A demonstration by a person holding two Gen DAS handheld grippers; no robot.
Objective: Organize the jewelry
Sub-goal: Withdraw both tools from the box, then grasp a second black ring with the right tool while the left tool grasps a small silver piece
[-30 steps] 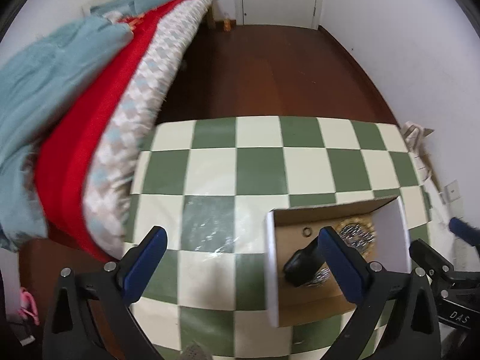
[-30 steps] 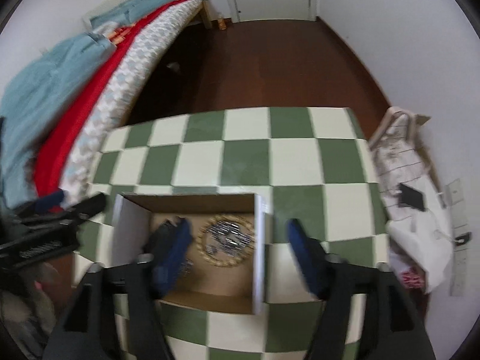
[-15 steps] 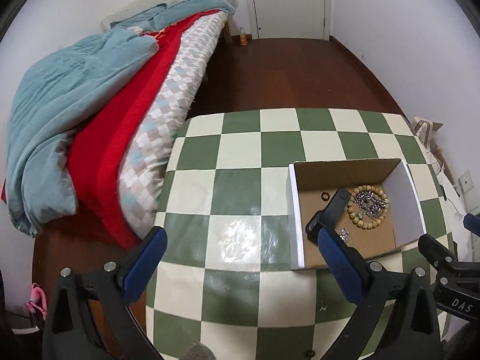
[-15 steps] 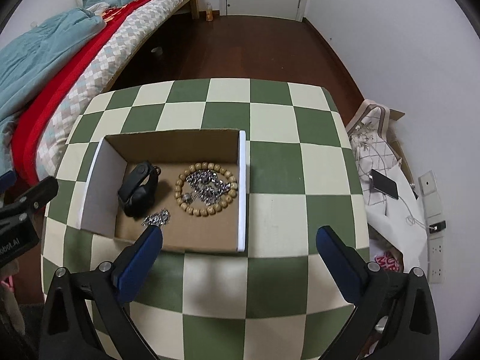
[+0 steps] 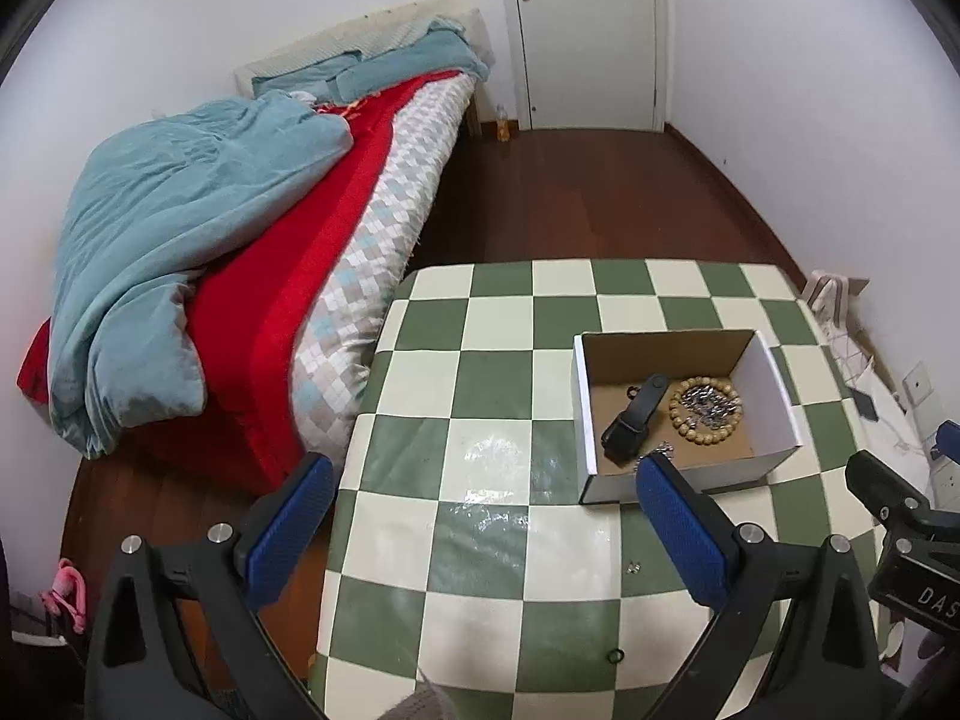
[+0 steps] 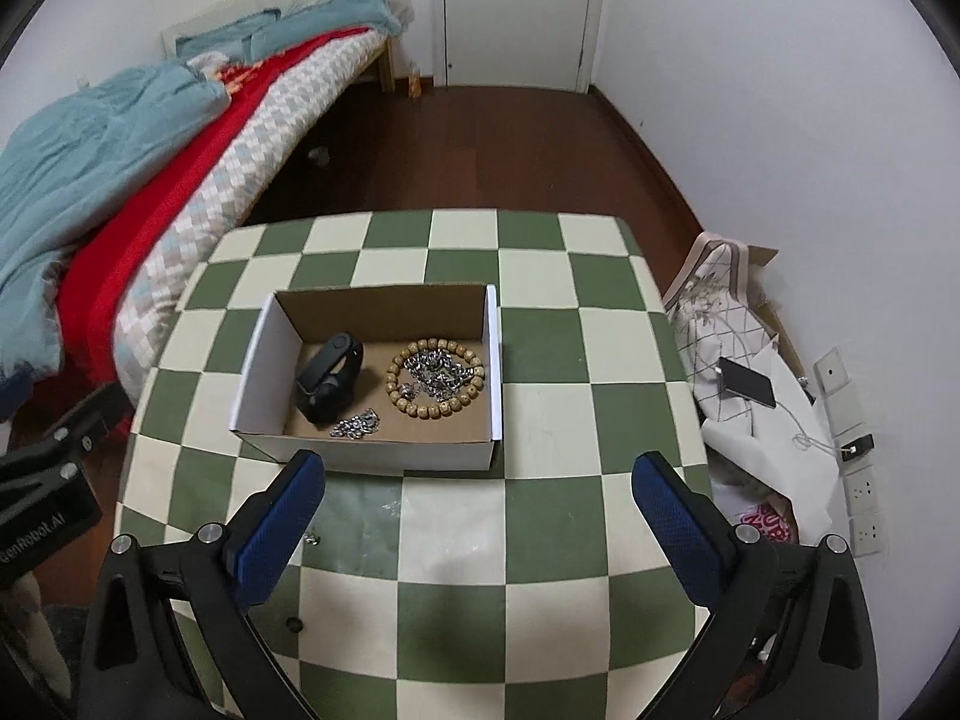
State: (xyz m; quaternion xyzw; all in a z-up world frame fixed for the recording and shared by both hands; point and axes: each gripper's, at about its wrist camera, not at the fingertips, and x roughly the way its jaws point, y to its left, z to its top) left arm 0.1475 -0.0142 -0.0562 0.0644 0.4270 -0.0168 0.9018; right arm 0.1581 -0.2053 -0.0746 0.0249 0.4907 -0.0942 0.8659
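Observation:
A white-walled cardboard box (image 6: 372, 453) stands on the green-and-white checked table (image 6: 540, 408). It holds a black fitness band (image 6: 330, 381), a wooden bead bracelet (image 6: 435, 378) with a silver chain (image 6: 438, 369) heaped inside it, and a small silver chain (image 6: 357, 425) near the front wall. My right gripper (image 6: 478, 468) hangs open and empty above the table, just in front of the box. My left gripper (image 5: 483, 480) is open and empty too, to the left of the box (image 5: 774, 384). A tiny silver piece (image 5: 632, 567) and a small dark ring (image 5: 615, 655) lie loose on the table.
A bed (image 5: 336, 276) with a blue quilt and red cover presses against the table's left side. Beyond the table lie dark wood floor and a white door (image 6: 516, 12). Cloth, a phone (image 6: 747, 390) and a power strip lie on the floor at the right.
Both grippers have drawn back and up from the box, which now shows whole and farther off. The right gripper's finger has left the box and its jaws have widened.

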